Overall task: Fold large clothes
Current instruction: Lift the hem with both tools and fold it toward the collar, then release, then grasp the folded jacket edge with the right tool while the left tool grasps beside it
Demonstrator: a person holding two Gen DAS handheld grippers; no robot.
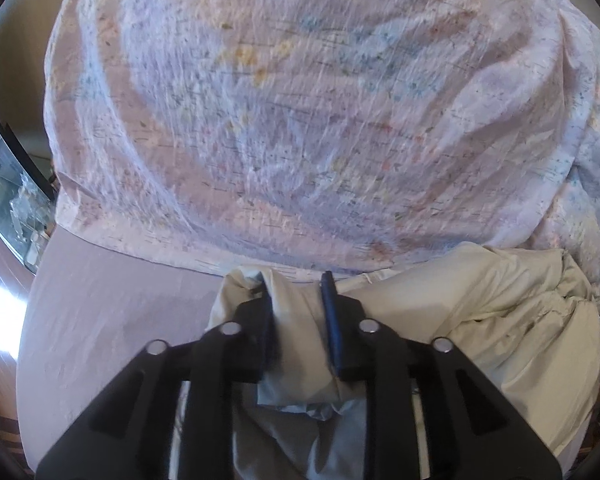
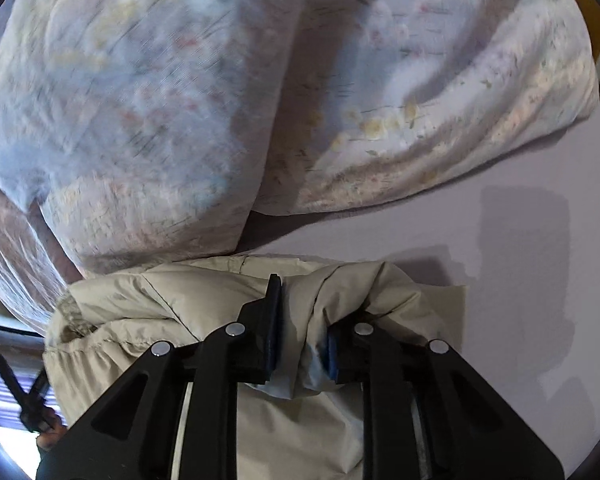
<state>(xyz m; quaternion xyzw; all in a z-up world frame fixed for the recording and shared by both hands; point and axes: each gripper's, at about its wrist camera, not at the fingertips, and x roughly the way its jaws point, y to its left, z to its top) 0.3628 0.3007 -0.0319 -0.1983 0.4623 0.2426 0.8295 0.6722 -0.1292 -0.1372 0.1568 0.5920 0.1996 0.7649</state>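
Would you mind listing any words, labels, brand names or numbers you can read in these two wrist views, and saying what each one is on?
None: no readable text in either view.
The beige jacket shows no label or brand.
The floral quilt bears only a blurred printed pattern, no lettering.
The left gripper and right gripper carry no markings.

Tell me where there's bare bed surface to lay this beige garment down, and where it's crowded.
Left wrist view: bare lilac sheet lies left of the beige garment, below the floral quilt edge. Right wrist view: a wider bare stretch right of the garment, under the quilt's lower edge. Straight ahead of both grippers, the piled quilt crowds everything.
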